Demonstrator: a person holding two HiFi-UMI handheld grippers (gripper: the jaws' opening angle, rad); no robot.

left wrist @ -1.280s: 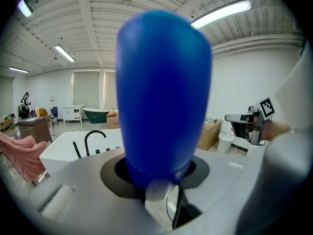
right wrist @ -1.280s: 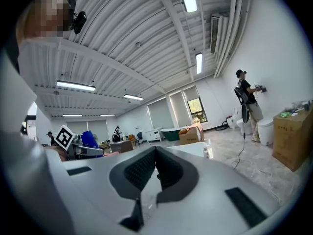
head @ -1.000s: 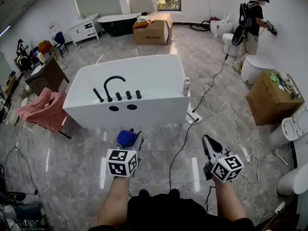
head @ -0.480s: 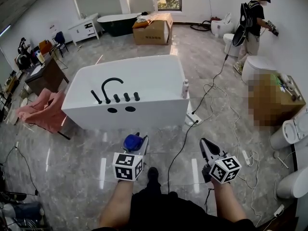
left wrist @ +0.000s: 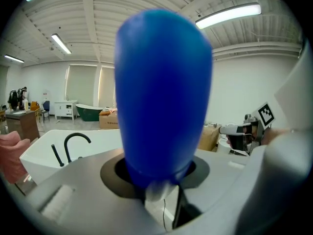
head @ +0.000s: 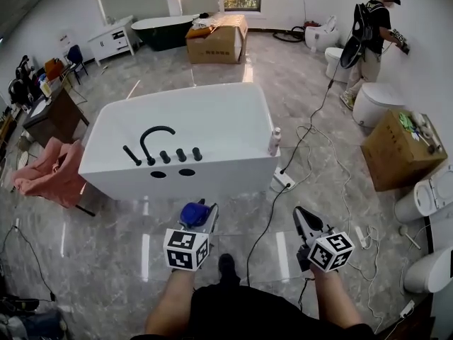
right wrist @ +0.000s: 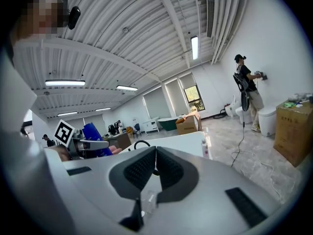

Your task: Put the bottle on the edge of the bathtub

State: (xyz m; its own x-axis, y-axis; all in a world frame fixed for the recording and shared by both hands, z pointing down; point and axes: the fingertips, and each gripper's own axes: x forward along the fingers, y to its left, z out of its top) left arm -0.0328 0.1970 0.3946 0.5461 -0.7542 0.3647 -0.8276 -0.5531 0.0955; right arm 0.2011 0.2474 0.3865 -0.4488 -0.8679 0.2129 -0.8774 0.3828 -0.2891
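Head view places the blue bottle (head: 190,211) between the jaws of the left hand-held gripper (head: 201,217), above the tiled floor (head: 106,246) and well short of the white bathtub (head: 212,170) at 12 o'clock. In the left gripper view the bottle (left wrist: 164,92) fills the middle of the picture and is clamped near its lower end, so a firm hold is judged. The right hand-held gripper (head: 303,219) is held at 3 o'clock of the left one. In the right gripper view its pads are seen closed together (right wrist: 155,153) with nothing between them.

The step in hand is judged to be the carry toward the tub; the placing is not yet done. For the next move, the bottle would need to be brought over the near rim, kept clear of the black tap (head: 152,137) and its knobs at 11 o'clock, lowered upright onto a flat stretch of the ledge, and only then let go. A cable (head: 272,204) lies across the floor between the grippers and may need to be stepped over.

Nothing is seen lying inside the tub's basin. A small white bottle (head: 274,142) stands at its 1 o'clock corner, apparently on the rim. A closed cardboard box (head: 393,158) at 2 o'clock bears small items on its top; its contents are hidden.
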